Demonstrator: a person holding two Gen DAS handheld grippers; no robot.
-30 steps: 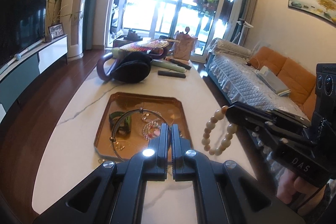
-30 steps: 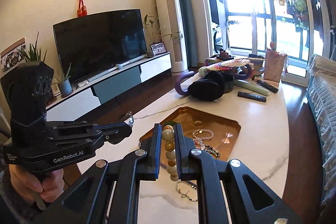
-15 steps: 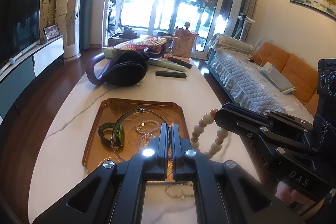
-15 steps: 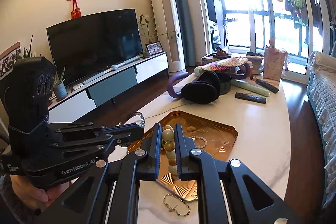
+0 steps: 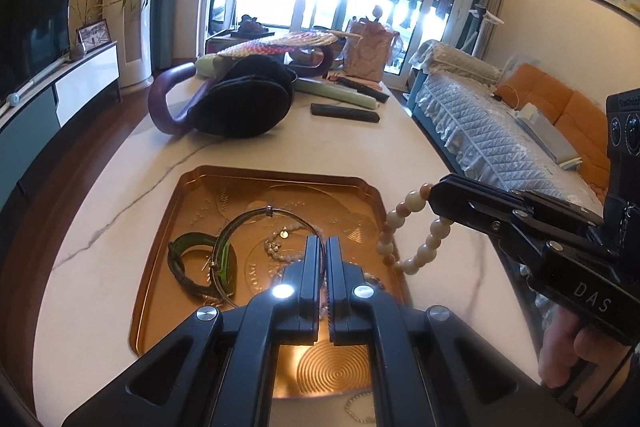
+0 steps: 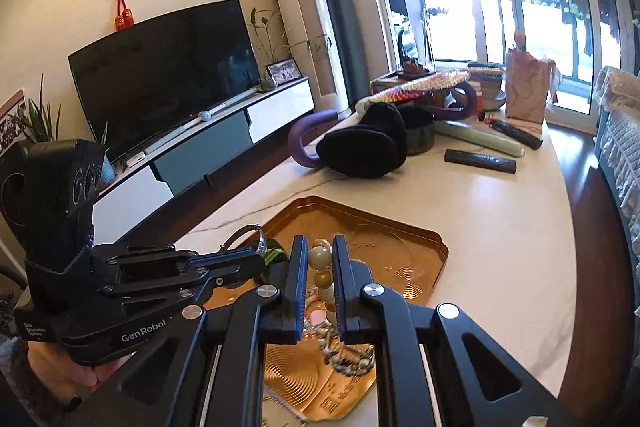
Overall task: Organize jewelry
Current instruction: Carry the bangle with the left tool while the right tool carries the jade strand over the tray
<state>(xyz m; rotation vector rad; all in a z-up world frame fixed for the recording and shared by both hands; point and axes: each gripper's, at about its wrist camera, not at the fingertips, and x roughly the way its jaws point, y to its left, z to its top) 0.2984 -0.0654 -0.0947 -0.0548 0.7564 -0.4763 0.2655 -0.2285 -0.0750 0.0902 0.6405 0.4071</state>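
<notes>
A copper tray [image 5: 168, 227] [image 6: 416, 247] lies on the white marble table. My left gripper [image 5: 325, 247] is shut on a thin metal bangle [image 5: 248, 217], held just above the tray; the bangle also shows in the right wrist view [image 6: 244, 231]. My right gripper [image 6: 320, 255] is shut on a cream bead bracelet [image 6: 320, 259], which hangs over the tray's right edge in the left wrist view [image 5: 404, 231]. In the tray lie a green bangle [image 5: 188, 259], a pearl bracelet [image 5: 276, 247] and a bead strand [image 6: 352, 359].
Behind the tray lie black earmuffs with a purple band [image 5: 244, 103], a woven fan [image 5: 280, 43], a remote [image 5: 344, 113], a green roll [image 5: 340, 93] and a pink bag [image 5: 368, 53]. A chain bracelet [image 5: 360, 407] lies on the table before the tray. A sofa [image 5: 480, 115] stands right.
Both grippers have moved forward and lower over the tray, still holding the bangle and the bead bracelet. The tray now looks nearer and larger.
</notes>
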